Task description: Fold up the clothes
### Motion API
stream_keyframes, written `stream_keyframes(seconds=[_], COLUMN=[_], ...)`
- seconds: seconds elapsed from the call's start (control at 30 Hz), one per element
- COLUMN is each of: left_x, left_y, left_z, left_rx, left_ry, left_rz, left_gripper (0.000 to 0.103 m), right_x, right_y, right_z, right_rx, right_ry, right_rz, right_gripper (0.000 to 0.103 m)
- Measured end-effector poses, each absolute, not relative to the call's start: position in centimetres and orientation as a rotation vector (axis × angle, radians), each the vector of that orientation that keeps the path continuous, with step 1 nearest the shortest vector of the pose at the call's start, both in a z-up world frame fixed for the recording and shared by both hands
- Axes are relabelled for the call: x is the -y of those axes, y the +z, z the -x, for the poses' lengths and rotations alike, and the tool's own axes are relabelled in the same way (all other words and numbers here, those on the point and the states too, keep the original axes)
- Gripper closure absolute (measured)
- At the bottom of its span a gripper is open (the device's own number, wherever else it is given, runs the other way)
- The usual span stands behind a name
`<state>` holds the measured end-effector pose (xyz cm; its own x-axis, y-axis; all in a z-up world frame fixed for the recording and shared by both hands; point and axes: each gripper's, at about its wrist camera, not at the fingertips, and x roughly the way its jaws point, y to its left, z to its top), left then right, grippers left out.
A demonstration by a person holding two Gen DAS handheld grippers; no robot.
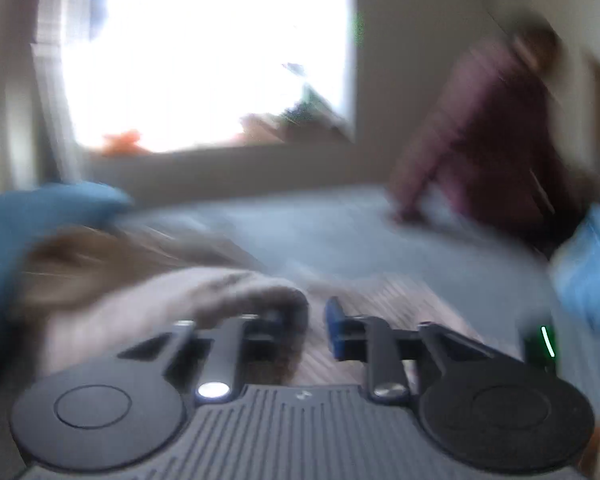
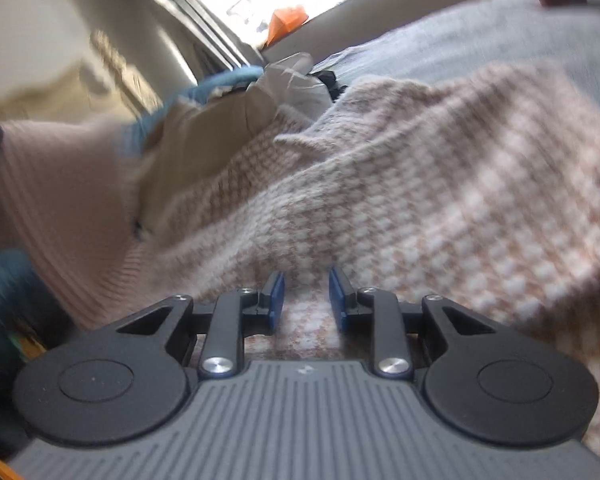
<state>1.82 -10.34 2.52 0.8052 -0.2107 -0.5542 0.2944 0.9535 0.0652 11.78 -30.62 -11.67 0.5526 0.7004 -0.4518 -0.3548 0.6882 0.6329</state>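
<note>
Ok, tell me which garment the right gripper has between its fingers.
The checked knit, the pink-and-white woven one spread across the bed. It runs between the right gripper fingers; the plain ribbed pink top lies off to the picture's left, clear of them.

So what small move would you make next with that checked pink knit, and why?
Probably ease the left gripper down onto the near fold of the checked knit sweater and pinch it. The right gripper has the knit between its blue pads, though a firm grip is unclear; the left looks empty in a blurred view, and the sweater lies bunched on the grey bed.
</note>
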Motion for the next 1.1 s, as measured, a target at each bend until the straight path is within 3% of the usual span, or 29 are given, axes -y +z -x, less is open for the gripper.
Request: stream_keyframes(seconds=[0.03,0.2,0.37,0.47,0.57,0.73,0.87,0.93,0.97,1.03,1.1], left_x=[11.7,12.1,8.4,6.2,3.6,0.6,0.3,0.5,0.5,0.3,-0.1], left_y=[0.8,-5.8,-6.5,-5.9,-6.5,-7.9,-8.9,-9.3,-9.3,-9.0,-9.0], left_z=[-1.8,-1.1,-1.3,-0.3,0.5,0.6,0.6,0.7,0.9,1.1,1.1], left_rx=[-0.628,-0.782,-0.789,-0.757,-0.736,-0.783,-0.805,-0.802,-0.798,-0.794,-0.784], left_ry=[-0.297,-0.375,-0.339,-0.286,-0.194,-0.058,-0.025,-0.023,-0.022,-0.028,-0.036], left_rz=[-0.173,-0.191,-0.138,-0.148,-0.156,-0.116,-0.113,-0.138,-0.142,-0.129,-0.119], left_gripper=[0.048,0.047,0.043,0.040,0.039,0.039,0.039,0.039,0.039,0.039,0.039], right_x=[31.4,34.9,35.5,35.8,33.9,24.1,16.6,14.8,15.0,16.9,19.9], right_y=[-11.9,-13.3,-12.6,-11.2,-8.0,-3.4,-4.5,-5.7,-5.8,-4.4,-2.5], right_z=[-11.7,-11.4,-11.0,-10.6,-9.5,-6.3,-5.0,-5.8,-6.4,-6.9,-7.1], right_rx=[-0.757,-0.791,-0.800,-0.777,-0.693,-0.531,-0.466,-0.476,-0.486,-0.471,-0.434], right_ry=[0.654,0.645,0.641,0.598,0.620,0.737,0.706,0.654,0.641,0.610,0.555], right_rz=[-0.557,-0.759,-0.720,-0.687,-0.493,0.060,0.444,0.523,0.504,0.390,0.231], right_gripper=[0.080,0.080,0.079,0.071,0.059,0.038,0.034,0.040,0.058,0.081,0.082])
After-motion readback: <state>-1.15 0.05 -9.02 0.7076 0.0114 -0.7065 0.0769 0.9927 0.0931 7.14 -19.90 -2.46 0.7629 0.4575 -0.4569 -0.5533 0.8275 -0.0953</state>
